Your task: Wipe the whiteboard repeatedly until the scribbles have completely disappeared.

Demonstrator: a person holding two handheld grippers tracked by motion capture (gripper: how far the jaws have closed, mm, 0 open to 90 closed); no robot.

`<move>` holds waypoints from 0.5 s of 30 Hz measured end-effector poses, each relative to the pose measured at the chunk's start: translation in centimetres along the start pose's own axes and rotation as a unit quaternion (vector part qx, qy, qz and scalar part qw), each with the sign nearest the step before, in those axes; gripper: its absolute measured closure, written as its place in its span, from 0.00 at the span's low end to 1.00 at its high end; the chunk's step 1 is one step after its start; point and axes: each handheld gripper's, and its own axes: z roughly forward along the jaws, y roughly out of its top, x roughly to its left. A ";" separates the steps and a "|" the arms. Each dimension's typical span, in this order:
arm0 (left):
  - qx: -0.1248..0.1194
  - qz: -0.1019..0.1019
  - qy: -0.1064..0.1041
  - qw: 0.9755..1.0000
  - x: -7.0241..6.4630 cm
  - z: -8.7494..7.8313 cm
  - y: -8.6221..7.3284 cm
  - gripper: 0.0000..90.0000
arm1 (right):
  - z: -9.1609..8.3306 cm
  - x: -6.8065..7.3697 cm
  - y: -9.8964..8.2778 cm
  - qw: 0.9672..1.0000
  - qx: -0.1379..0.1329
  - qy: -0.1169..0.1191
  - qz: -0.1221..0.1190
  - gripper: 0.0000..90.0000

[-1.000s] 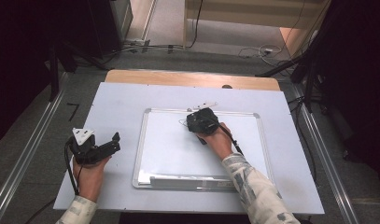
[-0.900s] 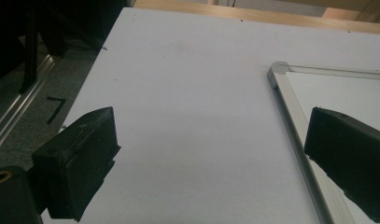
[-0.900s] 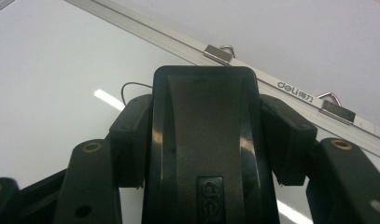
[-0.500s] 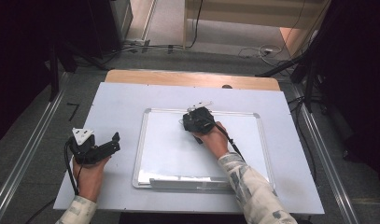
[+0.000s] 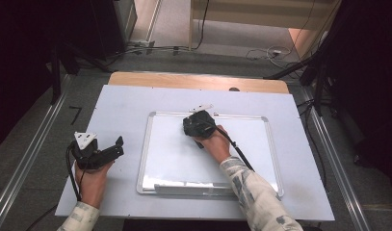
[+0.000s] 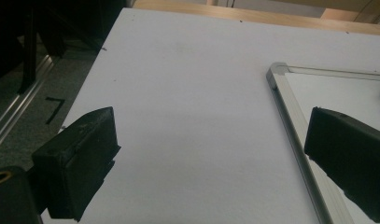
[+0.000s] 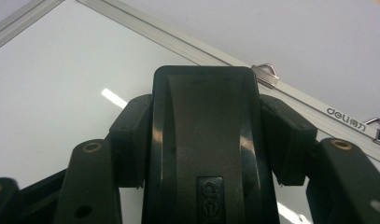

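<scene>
A white whiteboard (image 5: 184,163) with a silver frame lies flat on the pale table (image 5: 126,106). My right gripper (image 5: 192,127) rests on the board's far part, near its top edge. In the right gripper view, my right gripper (image 7: 204,107) is shut on a black "deli" board eraser (image 7: 204,140) that sits on the board's surface (image 7: 61,70). My left gripper (image 5: 118,147) lies on the table left of the board, open with nothing between its fingers. The left gripper view shows my left gripper (image 6: 211,126) open over bare table, with the board's corner (image 6: 278,74) beyond.
Metal hanging clips (image 7: 267,74) sit on the board's top frame. A wooden strip (image 5: 198,81) runs along the table's far edge, with floor and cables behind. Metal rails (image 5: 30,159) flank both sides of the table. A pen tray (image 5: 193,188) lines the board's near edge.
My right gripper has slid a little to the left along the board's far part with the eraser in it. The left gripper has stayed put.
</scene>
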 end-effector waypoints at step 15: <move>0.000 0.000 0.000 1.000 0.0 0.0 0.0 0.04 | 0.2 1.1 0.3 1.000 -0.001 0.014 -0.012 0.43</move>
